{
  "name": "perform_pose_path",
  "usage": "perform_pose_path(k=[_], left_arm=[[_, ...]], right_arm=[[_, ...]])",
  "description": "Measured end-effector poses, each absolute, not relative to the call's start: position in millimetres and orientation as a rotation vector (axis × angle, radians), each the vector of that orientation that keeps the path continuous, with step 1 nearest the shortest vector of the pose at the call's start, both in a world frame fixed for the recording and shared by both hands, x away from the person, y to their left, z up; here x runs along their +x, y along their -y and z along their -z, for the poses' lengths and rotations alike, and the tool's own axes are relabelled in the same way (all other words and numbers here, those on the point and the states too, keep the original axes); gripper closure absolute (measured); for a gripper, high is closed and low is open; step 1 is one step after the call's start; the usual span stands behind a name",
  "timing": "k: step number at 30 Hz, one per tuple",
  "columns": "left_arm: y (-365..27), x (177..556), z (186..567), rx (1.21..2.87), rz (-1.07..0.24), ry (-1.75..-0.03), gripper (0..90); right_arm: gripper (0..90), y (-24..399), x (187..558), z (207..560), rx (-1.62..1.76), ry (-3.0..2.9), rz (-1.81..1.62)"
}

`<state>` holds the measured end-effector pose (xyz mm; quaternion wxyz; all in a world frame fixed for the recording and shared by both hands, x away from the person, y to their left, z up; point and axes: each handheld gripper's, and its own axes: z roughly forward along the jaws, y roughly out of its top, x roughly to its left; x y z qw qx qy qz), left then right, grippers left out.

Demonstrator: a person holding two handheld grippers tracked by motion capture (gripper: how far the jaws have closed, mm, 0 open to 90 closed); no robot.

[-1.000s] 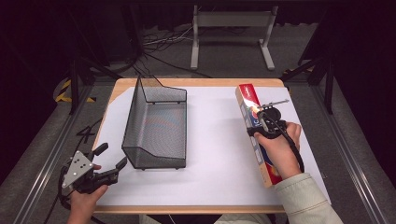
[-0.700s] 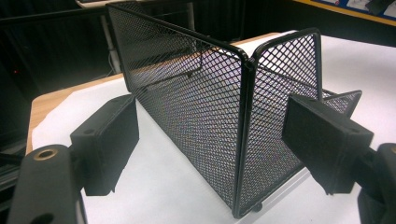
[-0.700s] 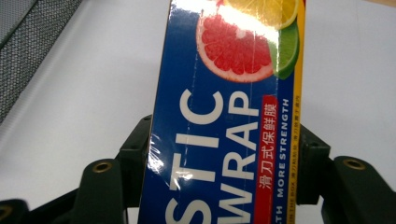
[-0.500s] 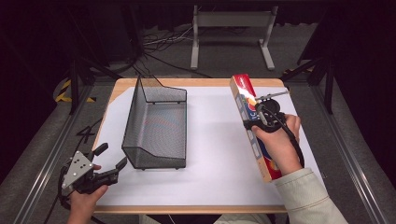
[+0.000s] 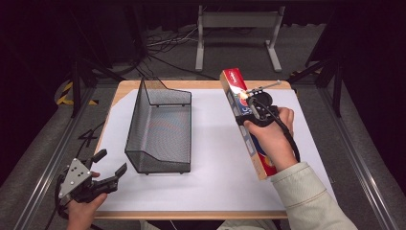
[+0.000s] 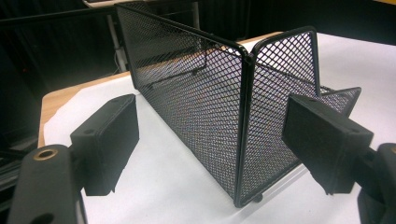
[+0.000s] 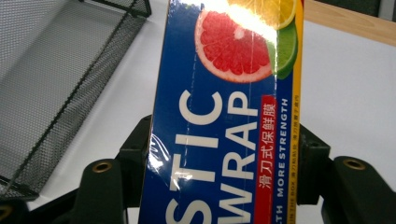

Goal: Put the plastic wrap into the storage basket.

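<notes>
— Tabletop (image 5: 210, 191) first: what sits on its white sheet?

— My black mesh basket (image 5: 160, 129) stands on the left half, open side up.

— And the long carton?

— My right gripper (image 5: 250, 116) has its fingers (image 7: 137, 154) clenched on the plastic wrap box (image 5: 244, 122), pressing both long sides. The box is tilted above the sheet's right half, well apart from the basket.

— Your other hand?

— My left gripper (image 5: 103, 172) rests at the near left corner, fingers (image 6: 109, 140) released and spread, holding nothing, facing the basket's near corner.
</notes>
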<state>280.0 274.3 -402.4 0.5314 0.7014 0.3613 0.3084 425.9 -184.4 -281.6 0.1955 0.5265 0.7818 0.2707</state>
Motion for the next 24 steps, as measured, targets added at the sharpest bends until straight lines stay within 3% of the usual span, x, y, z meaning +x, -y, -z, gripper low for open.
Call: perform_pose_path(k=[24], left_arm=[[-270.1,287.9,401.8,1.671,-0.722,-0.839,19.8]], right_arm=[[39.3,108.4,445.5,276.1,1.457,-2.274,-0.810]])
